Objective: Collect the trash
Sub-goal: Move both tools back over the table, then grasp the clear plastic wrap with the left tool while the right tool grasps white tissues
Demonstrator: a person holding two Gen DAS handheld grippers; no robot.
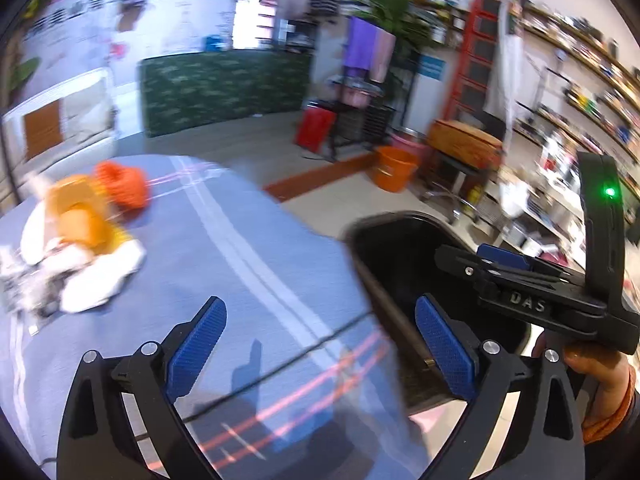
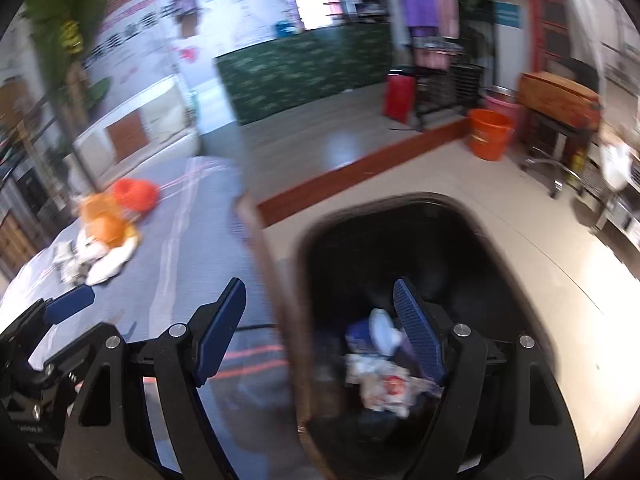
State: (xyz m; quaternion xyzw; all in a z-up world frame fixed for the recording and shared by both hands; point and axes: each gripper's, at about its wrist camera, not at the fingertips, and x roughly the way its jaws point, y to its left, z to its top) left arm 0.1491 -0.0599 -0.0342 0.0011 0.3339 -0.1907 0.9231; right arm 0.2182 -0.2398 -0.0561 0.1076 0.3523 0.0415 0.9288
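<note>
A pile of trash (image 1: 76, 248) with orange bags, white paper and foil lies at the left on the blue-grey tablecloth (image 1: 224, 248); it also shows in the right wrist view (image 2: 104, 236). A black bin (image 2: 420, 264) stands beside the table's right edge and holds crumpled wrappers (image 2: 384, 376). My left gripper (image 1: 320, 344) is open and empty above the table's edge next to the bin (image 1: 384, 256). My right gripper (image 2: 320, 332) is open and empty above the bin's rim. The right gripper's body (image 1: 552, 296) shows in the left wrist view.
An orange bucket (image 2: 490, 134) and a red bin (image 2: 398, 96) stand on the tiled floor beyond. A wooden stand (image 2: 558, 100) and shelves (image 1: 580, 92) are at the right. A green patterned counter (image 1: 224, 88) is at the back.
</note>
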